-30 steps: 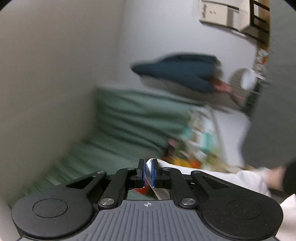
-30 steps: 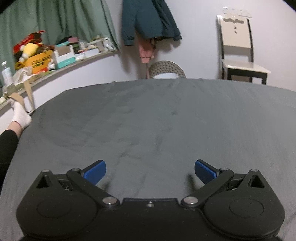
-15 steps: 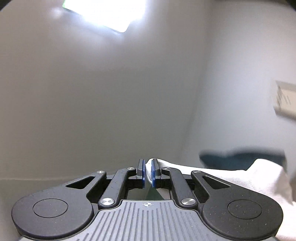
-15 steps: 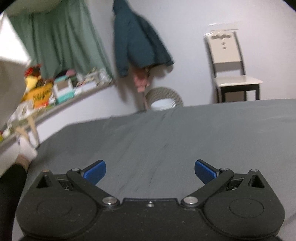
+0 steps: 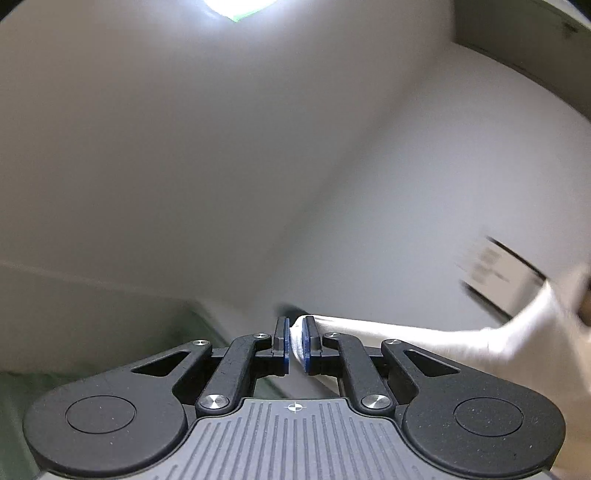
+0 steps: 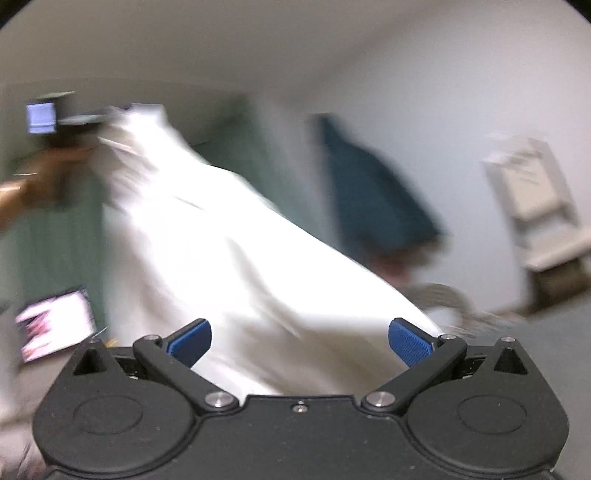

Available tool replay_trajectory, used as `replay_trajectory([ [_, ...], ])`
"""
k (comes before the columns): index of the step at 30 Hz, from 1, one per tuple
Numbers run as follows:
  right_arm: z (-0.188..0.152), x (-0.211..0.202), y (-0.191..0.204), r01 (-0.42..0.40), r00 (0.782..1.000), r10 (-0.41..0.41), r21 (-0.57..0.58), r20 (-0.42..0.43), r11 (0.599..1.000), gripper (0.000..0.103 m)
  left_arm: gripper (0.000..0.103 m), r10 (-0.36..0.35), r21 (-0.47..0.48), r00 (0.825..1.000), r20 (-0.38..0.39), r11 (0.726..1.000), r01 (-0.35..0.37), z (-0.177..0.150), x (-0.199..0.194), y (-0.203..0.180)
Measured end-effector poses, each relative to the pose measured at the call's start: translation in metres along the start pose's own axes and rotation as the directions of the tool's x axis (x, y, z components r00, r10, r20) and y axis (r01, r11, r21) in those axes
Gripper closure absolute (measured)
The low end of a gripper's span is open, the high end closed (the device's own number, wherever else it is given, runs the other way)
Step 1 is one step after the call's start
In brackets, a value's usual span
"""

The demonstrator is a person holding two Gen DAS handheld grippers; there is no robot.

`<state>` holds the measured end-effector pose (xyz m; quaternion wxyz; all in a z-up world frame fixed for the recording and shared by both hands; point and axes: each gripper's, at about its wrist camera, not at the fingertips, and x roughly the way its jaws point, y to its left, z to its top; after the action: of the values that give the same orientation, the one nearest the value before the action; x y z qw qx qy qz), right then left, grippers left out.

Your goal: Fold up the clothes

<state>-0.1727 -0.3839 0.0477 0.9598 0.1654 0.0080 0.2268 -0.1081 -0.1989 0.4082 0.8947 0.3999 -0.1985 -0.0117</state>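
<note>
A white garment (image 5: 436, 341) is pinched between the blue pads of my left gripper (image 5: 294, 341), which is shut on its edge and tilted up toward the ceiling. The cloth trails off to the right. In the right wrist view the same white garment (image 6: 236, 266) hangs blurred in the air, spreading from upper left down toward my right gripper (image 6: 299, 341). That gripper is open, its blue pads wide apart, with the cloth hanging in front of it. The left gripper (image 6: 51, 125) and a hand show blurred at upper left, holding the cloth's top.
A dark teal jacket (image 6: 373, 195) hangs on the far wall, with a pale chair (image 6: 539, 214) to its right. A green curtain (image 6: 48, 254) fills the left background. The grey bed surface (image 6: 557, 325) shows at the lower right. A ceiling light (image 5: 236, 7) glares overhead.
My left gripper has swung upward with the white garment, lifting it high. The right wrist view has tilted up from the grey bed, and the cloth now hangs across it.
</note>
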Motion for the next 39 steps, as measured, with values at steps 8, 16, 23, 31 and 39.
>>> replay_trajectory([
  [8, -0.060, 0.049, 0.035, -0.128, 0.943, 0.098, -0.076, -0.318, 0.989, 0.036, 0.096, -0.211, -0.072, 0.974, -0.087, 0.976, 0.206, -0.059, -0.046, -0.117],
  [16, -0.080, 0.086, 0.020, -0.040, 0.947, 0.045, 0.022, -0.319, 0.999, 0.048, 0.096, -0.185, -0.172, 0.969, -0.163, 0.973, 0.156, -0.158, -0.046, -0.079],
  [23, -0.095, 0.121, 0.019, -0.040, 0.948, 0.080, 0.133, -0.309, 0.990, 0.057, 0.096, -0.161, -0.155, 0.966, -0.202, 0.979, 0.131, -0.184, -0.065, -0.069],
  [31, -0.112, 0.132, 0.064, -0.189, 0.893, 0.177, 0.014, -0.415, 0.982, 0.084, 0.096, -0.160, -0.162, 0.948, -0.274, 0.980, 0.119, -0.209, -0.081, -0.064],
  [39, -0.111, 0.105, 0.104, -0.260, 0.892, 0.102, -0.315, -0.441, 0.913, 0.065, 0.096, -0.161, -0.175, 0.929, -0.334, 0.979, 0.107, -0.235, -0.085, -0.055],
])
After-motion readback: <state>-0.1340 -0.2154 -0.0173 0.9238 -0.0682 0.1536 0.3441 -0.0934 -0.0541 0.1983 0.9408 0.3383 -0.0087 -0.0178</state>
